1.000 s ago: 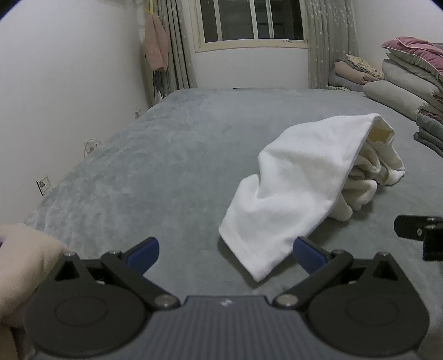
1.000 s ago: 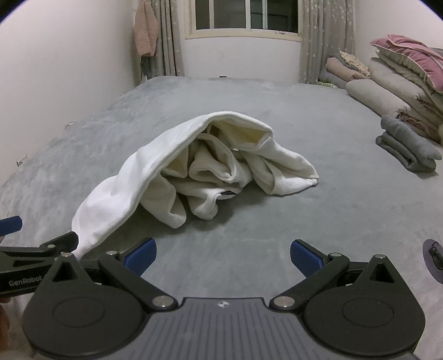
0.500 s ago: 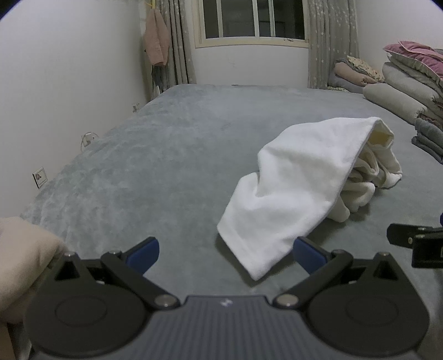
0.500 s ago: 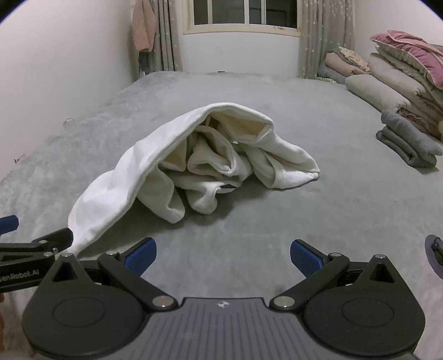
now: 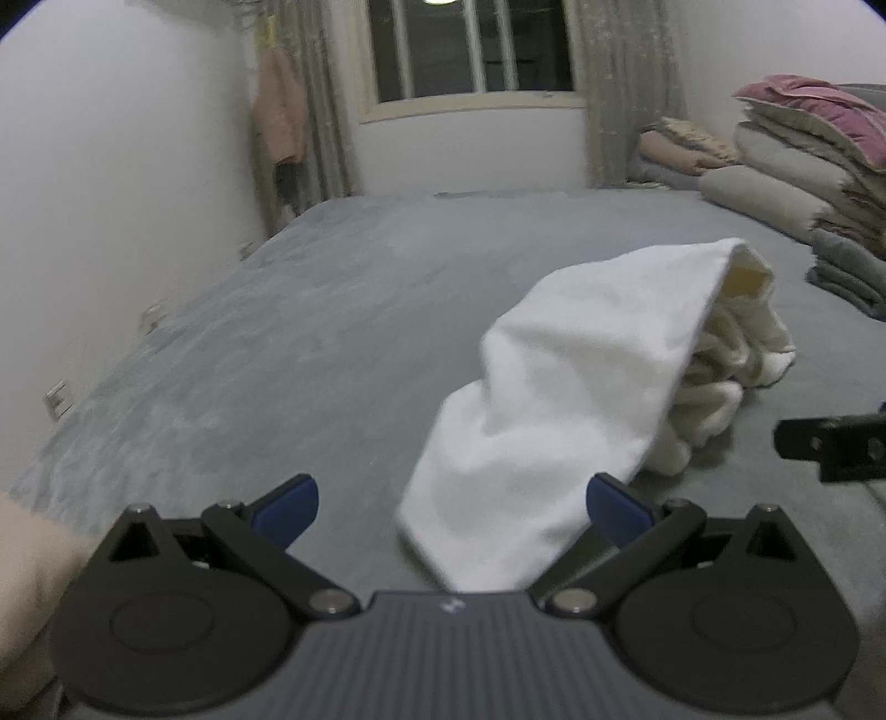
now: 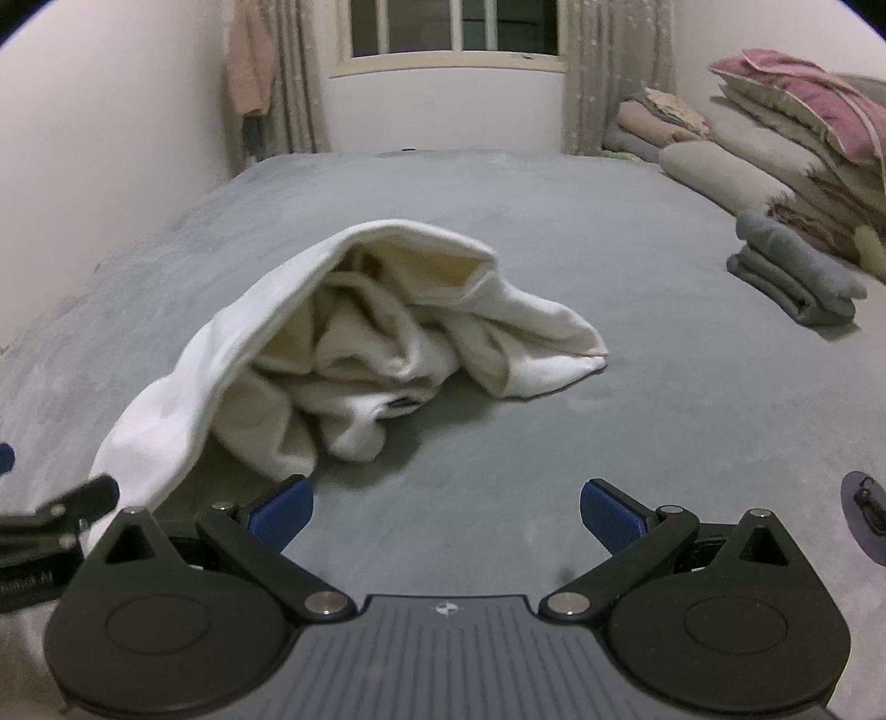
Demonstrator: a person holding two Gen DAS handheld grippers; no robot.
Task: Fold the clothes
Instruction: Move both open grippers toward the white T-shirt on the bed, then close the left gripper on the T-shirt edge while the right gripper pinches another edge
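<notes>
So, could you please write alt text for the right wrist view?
A crumpled white garment lies heaped on a grey bed, just ahead of the open right gripper. Folded grey clothes and stacked bedding sit at the right; a window is behind.

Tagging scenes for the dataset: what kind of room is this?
Most likely a bedroom: a wide grey bed surface, stacked quilts and pillows along one side, and a curtained window. A crumpled white garment lies on it.

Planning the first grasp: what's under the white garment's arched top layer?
Under the white garment, bunched cream folds and a dark label show; deeper layers stay covered.
</notes>
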